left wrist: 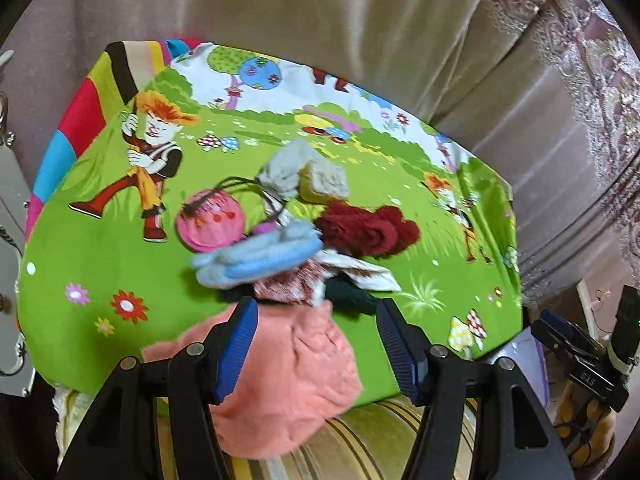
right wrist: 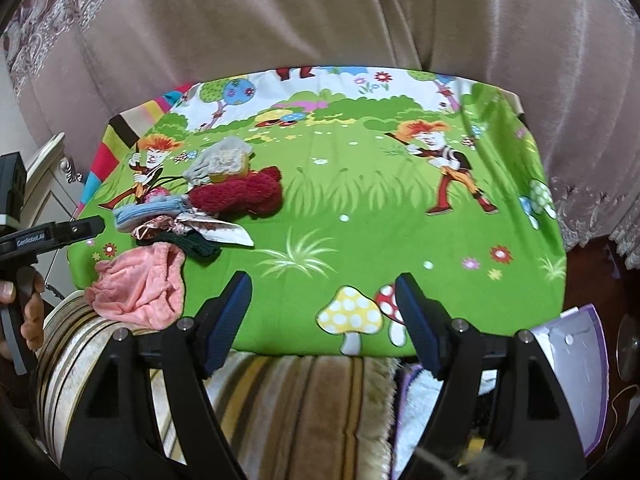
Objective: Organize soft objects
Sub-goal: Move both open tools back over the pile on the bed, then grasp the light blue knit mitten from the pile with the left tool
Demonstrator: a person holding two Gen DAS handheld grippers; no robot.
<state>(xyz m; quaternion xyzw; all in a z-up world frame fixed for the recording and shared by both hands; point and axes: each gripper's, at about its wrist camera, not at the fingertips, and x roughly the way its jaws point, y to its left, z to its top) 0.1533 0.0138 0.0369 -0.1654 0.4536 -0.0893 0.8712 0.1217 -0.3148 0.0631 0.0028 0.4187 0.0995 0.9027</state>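
- While I steer from the left wrist view, my left gripper (left wrist: 316,344) stands open, nothing pinched between its blue pads; the pink cloth (left wrist: 288,384) lies under and between the jaws, draped over the near edge of the green cartoon sheet (left wrist: 100,248), but I see no pad pressing it.
- Taking that pink cloth as my landmark, the rest of the pile sits just beyond it: a dark green knit (left wrist: 352,296) and a patterned scrap (left wrist: 288,286) touching its far edge, then a light blue sock (left wrist: 256,260) lying crosswise, its long axis left to right.
- Further beyond are a round pink piece (left wrist: 210,220), a dark red knit (left wrist: 366,232) and a grey-and-yellow sponge-like lump (left wrist: 304,178).
- From the right wrist view, my right gripper (right wrist: 324,316) is empty and its jaws are opening, over bare sheet by the printed mushroom (right wrist: 348,316).
- Here the pink cloth (right wrist: 140,292) lies well off to the left of this claw, with the dark red knit (right wrist: 244,194) beyond it, long axis left to right.
- The left gripper (right wrist: 86,226) shows at the left edge, beside the pile.
- My judgement: the left hand is plainly nearer, and the pink cloth is its natural first pick.
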